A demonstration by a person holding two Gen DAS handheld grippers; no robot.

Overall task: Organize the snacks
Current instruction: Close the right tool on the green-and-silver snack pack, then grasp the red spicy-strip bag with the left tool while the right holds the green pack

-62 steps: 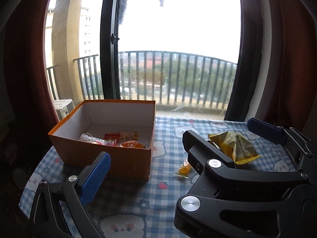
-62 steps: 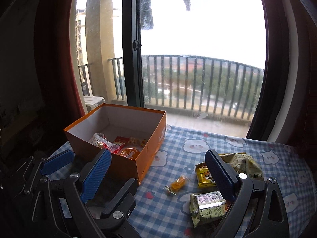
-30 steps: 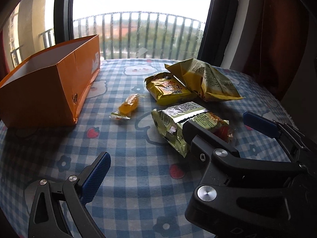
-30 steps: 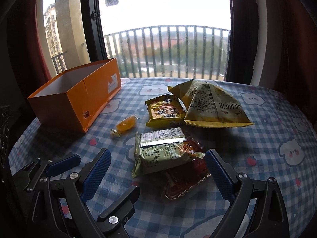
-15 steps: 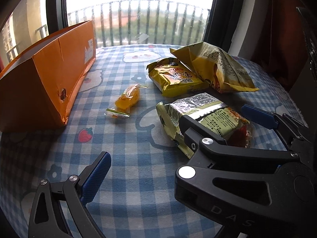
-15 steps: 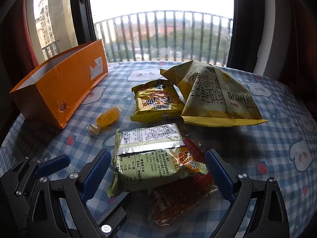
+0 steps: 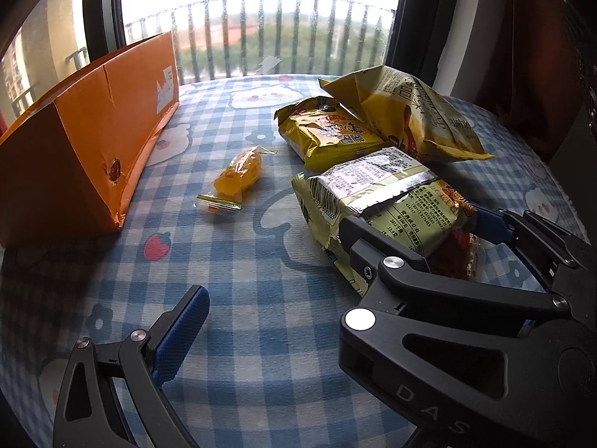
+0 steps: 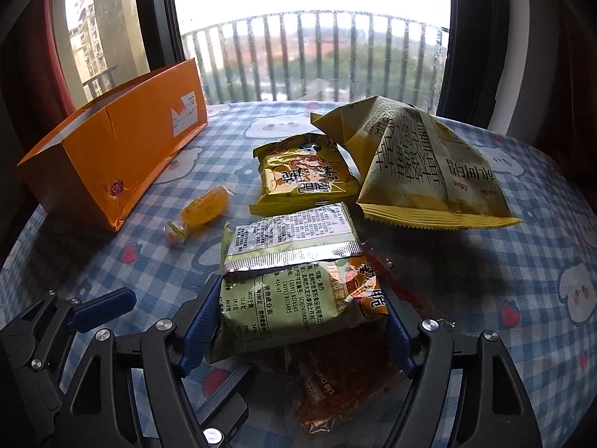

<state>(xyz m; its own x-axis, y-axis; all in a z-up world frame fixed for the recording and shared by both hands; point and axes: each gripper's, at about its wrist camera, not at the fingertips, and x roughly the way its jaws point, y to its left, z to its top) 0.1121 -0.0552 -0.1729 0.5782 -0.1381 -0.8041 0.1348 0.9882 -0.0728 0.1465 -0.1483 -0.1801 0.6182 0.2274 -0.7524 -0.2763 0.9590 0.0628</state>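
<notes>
An orange box stands at the left of the checked table, also in the left wrist view. Snack packets lie to its right: an orange candy, a yellow packet, a big yellow bag, a green packet on a red transparent packet. My right gripper has its jaws on both sides of the green packet, touching it. It shows in the left wrist view around that packet. My left gripper is open and empty above the cloth.
The blue checked tablecloth covers a round table whose edge curves at right and front. A window with a balcony railing is behind. Dark red curtains hang at both sides.
Both grippers swung from the box towards the snack pile and came lower. The right gripper closed in around the green packet; its fingers are now narrower.
</notes>
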